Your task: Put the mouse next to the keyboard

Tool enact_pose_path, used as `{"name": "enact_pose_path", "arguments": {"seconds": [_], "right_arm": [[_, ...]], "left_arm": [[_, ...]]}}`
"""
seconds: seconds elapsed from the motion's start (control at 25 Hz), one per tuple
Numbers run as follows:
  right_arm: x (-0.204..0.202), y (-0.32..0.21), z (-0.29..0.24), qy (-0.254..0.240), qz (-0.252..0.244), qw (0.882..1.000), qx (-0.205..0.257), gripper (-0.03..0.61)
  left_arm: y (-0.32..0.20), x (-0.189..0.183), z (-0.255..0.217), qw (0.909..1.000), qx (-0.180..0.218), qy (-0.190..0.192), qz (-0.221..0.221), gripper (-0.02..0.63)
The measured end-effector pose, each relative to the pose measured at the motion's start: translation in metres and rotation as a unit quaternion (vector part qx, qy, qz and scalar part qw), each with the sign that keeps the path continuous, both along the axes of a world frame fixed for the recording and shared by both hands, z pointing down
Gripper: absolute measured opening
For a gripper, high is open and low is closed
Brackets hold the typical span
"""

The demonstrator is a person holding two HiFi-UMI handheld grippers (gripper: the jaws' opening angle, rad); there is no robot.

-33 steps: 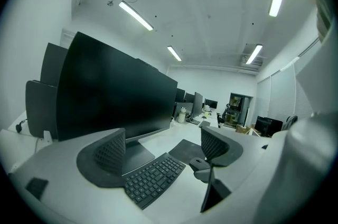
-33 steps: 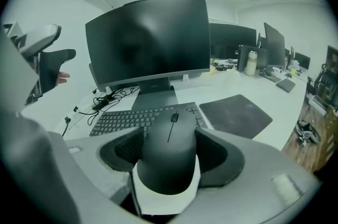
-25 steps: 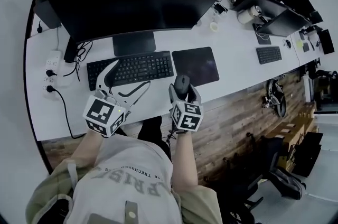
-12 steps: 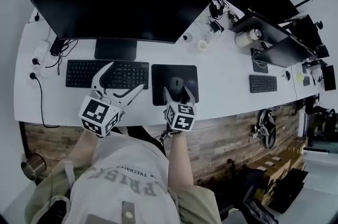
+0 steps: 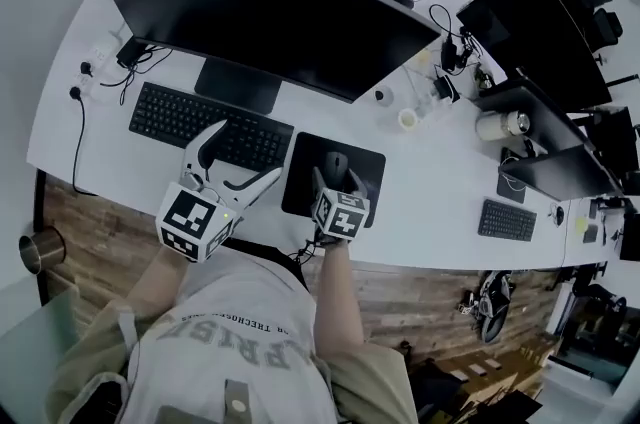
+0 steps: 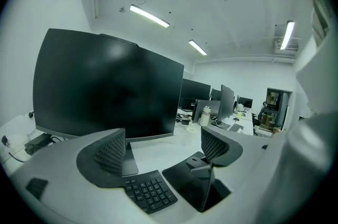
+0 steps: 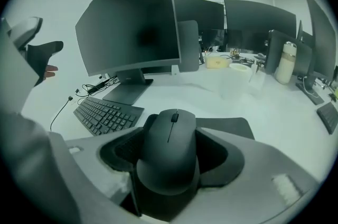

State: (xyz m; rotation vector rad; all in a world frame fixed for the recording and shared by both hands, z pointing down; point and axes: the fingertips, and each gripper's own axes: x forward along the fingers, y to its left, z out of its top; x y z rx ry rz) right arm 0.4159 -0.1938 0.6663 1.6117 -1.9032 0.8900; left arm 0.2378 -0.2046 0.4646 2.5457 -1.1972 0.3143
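A wide dark monitor [image 5: 270,7] stands far on the white desk [image 5: 440,182]. A black mat [image 5: 300,180] lies near the front edge; a small white cup [image 5: 407,119] sits farther right.

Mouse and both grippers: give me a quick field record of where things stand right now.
right gripper: shut on mouse, gripping its sides, above mouse pad
left gripper: open, empty, over right end of keyboard
keyboard position: directly left of mouse pad
mouse touching mouse pad: cannot tell
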Motion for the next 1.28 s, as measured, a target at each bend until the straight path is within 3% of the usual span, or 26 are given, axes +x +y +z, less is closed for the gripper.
{"name": "enact_pose_path", "arguments": {"seconds": [0.52,0.96,1.08,1.28], "right_arm": [[-0.001,-0.030,0.055,-0.006,-0.038,0.997,-0.060,0.310],[-0.011,-0.034,0.058,-0.008,-0.036,0.998,-0.054,0.331],[-0.004,-0.039,0.038,-0.033,-0.003,0.999,-0.012,0.334],[0.007,-0.045,-0.047,-0.051,0.025,0.989,0.133,0.334]], "left_arm": [[-0.003,-0.006,0.012,0.9972,-0.016,-0.027,-0.069,0.426],[-0.005,-0.005,0.011,0.9969,-0.019,-0.045,-0.062,0.426],[-0.007,-0.006,0.008,0.9976,-0.015,-0.042,-0.053,0.426],[-0.012,-0.008,-0.002,0.9990,0.000,-0.029,-0.034,0.426]]}}
